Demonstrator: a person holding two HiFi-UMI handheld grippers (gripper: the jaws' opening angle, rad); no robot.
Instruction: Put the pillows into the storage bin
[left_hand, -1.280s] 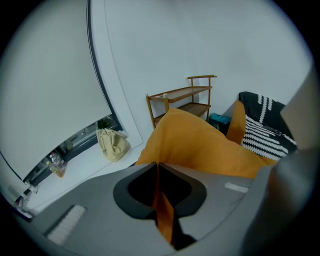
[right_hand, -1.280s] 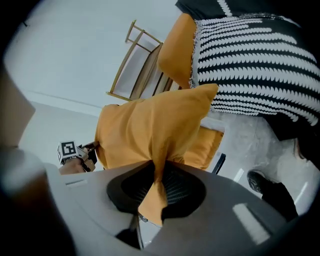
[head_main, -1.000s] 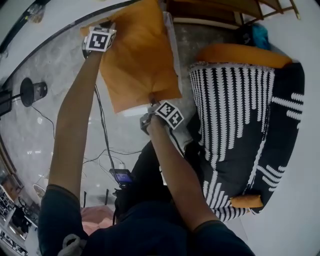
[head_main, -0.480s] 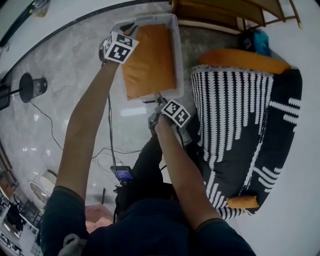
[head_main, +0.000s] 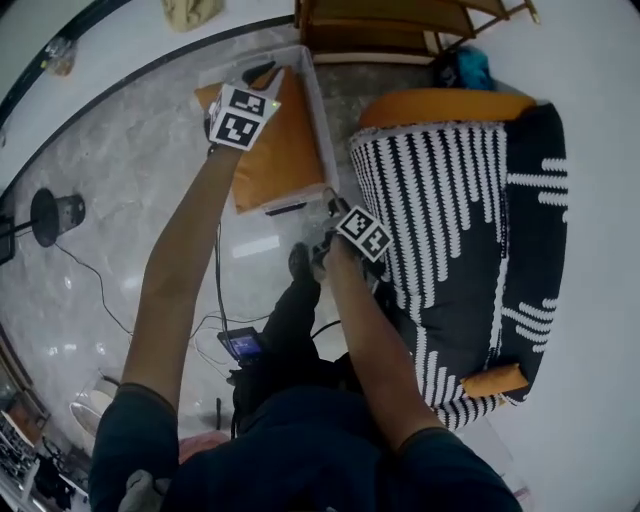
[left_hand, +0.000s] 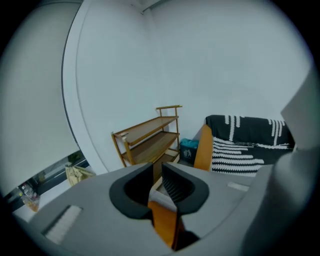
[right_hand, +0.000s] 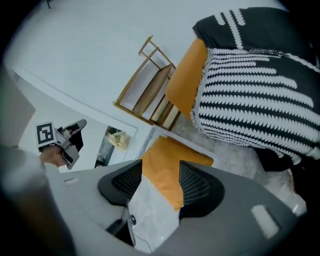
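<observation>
Orange pillow (head_main: 275, 150) update: my left gripper (left_hand: 157, 175) has it by the edge, jaws nearly together on the fabric, and I can see orange squeezed between the pads. The right gripper (right_hand: 160, 175) has just been opening. Its jaws stand apart with nothing between them, just pillow and floor showing through the gap further off. The pillow itself sits in the clear storage bin (head_main: 318, 120), one corner up at the bin's left rim. The bin is on the marble floor (head_main: 120, 170), just beside the black-and-white striped sofa (head_main: 450, 250). A second orange pillow (head_main: 440, 105) lies at the sofa's end near a wooden shelf (left_hand: 150, 137).
</observation>
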